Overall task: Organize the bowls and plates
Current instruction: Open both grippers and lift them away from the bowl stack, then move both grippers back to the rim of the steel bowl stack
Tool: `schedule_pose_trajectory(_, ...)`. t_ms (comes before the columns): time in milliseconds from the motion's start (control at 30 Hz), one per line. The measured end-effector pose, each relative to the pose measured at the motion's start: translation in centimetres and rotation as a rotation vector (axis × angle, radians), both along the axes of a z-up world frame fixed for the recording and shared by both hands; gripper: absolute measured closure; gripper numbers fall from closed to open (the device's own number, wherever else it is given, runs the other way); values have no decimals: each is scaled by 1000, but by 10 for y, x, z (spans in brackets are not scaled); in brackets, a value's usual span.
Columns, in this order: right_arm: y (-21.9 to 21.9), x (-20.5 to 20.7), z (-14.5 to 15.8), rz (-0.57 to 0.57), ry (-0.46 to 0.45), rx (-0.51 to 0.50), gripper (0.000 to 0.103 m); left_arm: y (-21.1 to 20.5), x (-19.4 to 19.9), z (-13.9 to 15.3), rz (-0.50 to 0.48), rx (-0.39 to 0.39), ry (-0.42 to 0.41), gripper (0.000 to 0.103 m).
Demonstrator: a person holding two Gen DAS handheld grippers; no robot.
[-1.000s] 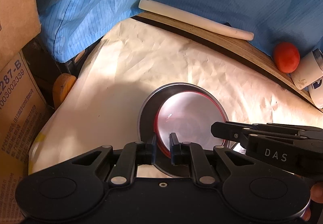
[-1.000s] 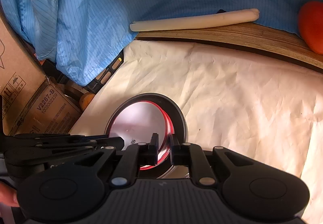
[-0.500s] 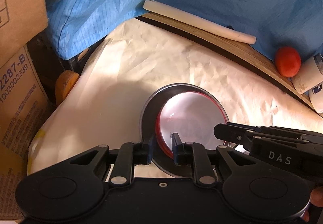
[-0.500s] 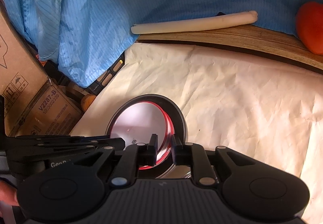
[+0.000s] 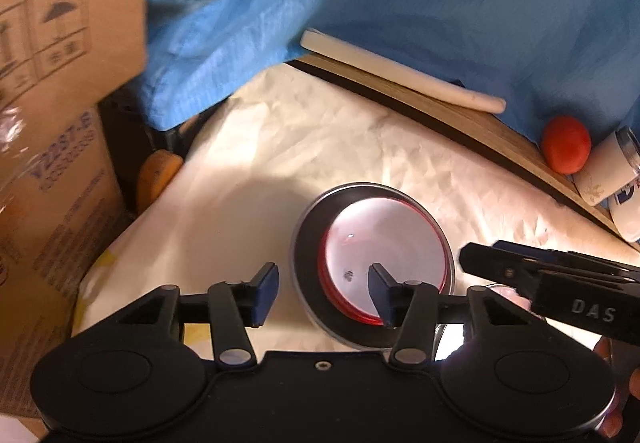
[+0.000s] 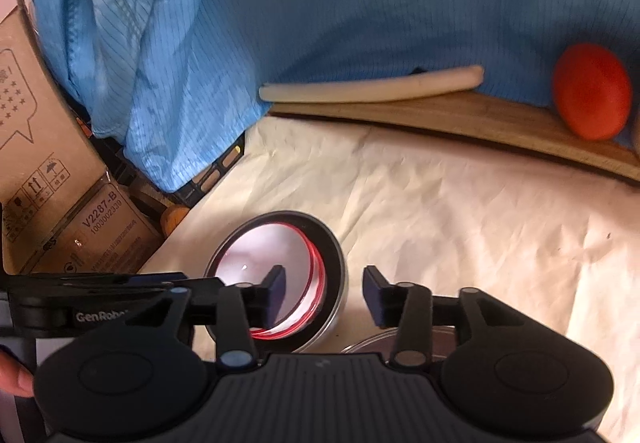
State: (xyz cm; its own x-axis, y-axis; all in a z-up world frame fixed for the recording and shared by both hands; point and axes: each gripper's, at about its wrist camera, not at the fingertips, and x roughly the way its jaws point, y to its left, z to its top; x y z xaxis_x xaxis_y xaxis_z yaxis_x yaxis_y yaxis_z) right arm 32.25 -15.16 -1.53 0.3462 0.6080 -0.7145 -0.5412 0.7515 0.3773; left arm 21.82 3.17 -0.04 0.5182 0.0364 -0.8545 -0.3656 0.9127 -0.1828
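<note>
A steel bowl [image 5: 308,307] with a red-rimmed white bowl [image 5: 384,239] nested inside it rests on the cream paper cover [image 5: 280,163]. My left gripper [image 5: 322,281] straddles the steel bowl's near-left rim. Its jaws are opening, one pad outside the bowl, one over the inside, neither pressing. In the right wrist view my right gripper [image 6: 324,281] straddles the right rim of the same steel bowl [image 6: 334,255]. Its jaws are opening too and the pads stand off the rim. The right gripper's fingers [image 5: 480,257] show side-on at the right of the left wrist view.
A second round dish [image 6: 384,341] peeks out under the right gripper. Cardboard boxes [image 5: 52,163] stand at the left. A person's blue garment [image 6: 360,3] hangs behind the wooden table edge [image 6: 440,115]. There lie a white rod [image 6: 372,89], an orange-red fruit [image 6: 590,91] and a white bottle [image 5: 608,171].
Both grippers were shut on the steel bowl's rim and have spread their jaws off it. The nested bowls stay on the paper.
</note>
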Motion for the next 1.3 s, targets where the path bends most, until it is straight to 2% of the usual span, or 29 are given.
schedule_pose_trajectory(33,-1,-1,2,-1,-7,2,43,1,-3,1,12,2,-6,46)
schedule_pose_trajectory(133,-8,-4,7,-4,-29,6,25,2,-12,6,40,20,-26,31)
schedule_pose_trajectory(200,-12,-6,9,-7,-41,7,18,1,-19,9,58,38,-52,16)
schedule_pose_trajectory(267,-17,-7,12,-11,-54,6,10,1,-24,12,75,49,-67,6)
schedule_pose_trajectory(367,-25,-12,15,-11,-88,-8,0,1,-32,14,95,53,-80,2)
schedule_pose_trajectory(667,-46,-20,23,-25,-140,-21,0,-1,-54,17,138,80,-59,1)
schedule_pose_trajectory(1033,-59,-33,33,13,-246,-55,0,-10,-76,21,215,148,-106,1)
schedule_pose_trajectory(1300,-62,-33,32,12,-234,-75,0,-11,-81,17,232,157,-66,1)
